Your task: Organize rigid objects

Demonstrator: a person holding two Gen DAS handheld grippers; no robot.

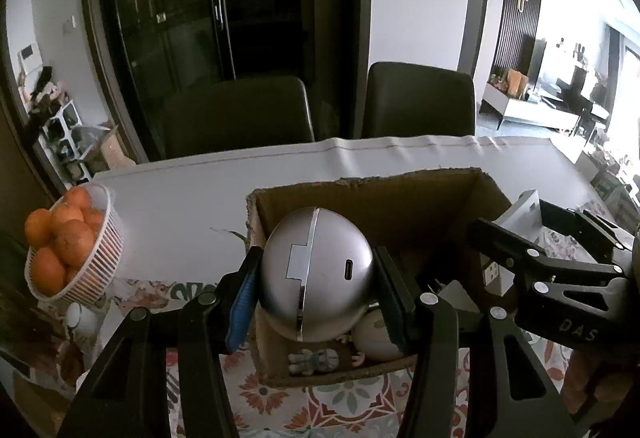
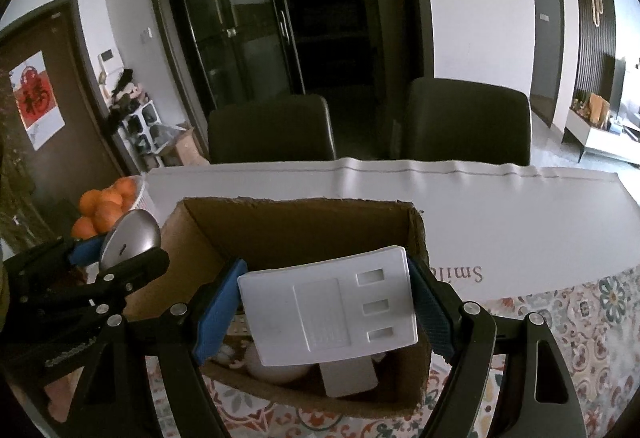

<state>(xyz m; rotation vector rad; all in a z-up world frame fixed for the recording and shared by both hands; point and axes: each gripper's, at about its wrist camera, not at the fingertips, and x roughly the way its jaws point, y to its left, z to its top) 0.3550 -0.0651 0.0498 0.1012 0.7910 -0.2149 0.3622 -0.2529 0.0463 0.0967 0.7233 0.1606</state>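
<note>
Over the open cardboard box (image 1: 372, 197), both grippers hung loaded, side by side. The left gripper (image 1: 316, 278) was clamped on a silver dome-shaped gadget (image 1: 316, 270), pads pressing its two sides, seam running roughly upright btwn the jaws, charging port facing the camera. The right gripper (image 2: 326, 312) was clamped on a flat white plastic block (image 2: 332, 310), gripped across its width, broad slotted face tipped up toward the camera; its long axis I couldn't settle, since the lens distorts it.

Key relation: both items sat directly above the box mouth w/ the box floor below and ahead of the jaws. Left's gadget was over the box's left half; right's block over the middle-right. Already inside: a small figurine (image 1: 314, 360), a pale rounded item (image 1: 376, 338), a white flat piece (image 2: 348, 374).

Judgement: next step prob. lower and release, each on its own side. Neither hand clearly nearer the floor. Grippers were near each other but apart, so a straight drop shouldn't cross paths. Risk: the dome could roll onto the figurine once let go.

Basket of oranges (image 1: 72, 250) stood well left on the table (image 1: 180, 197), not involved.
</note>
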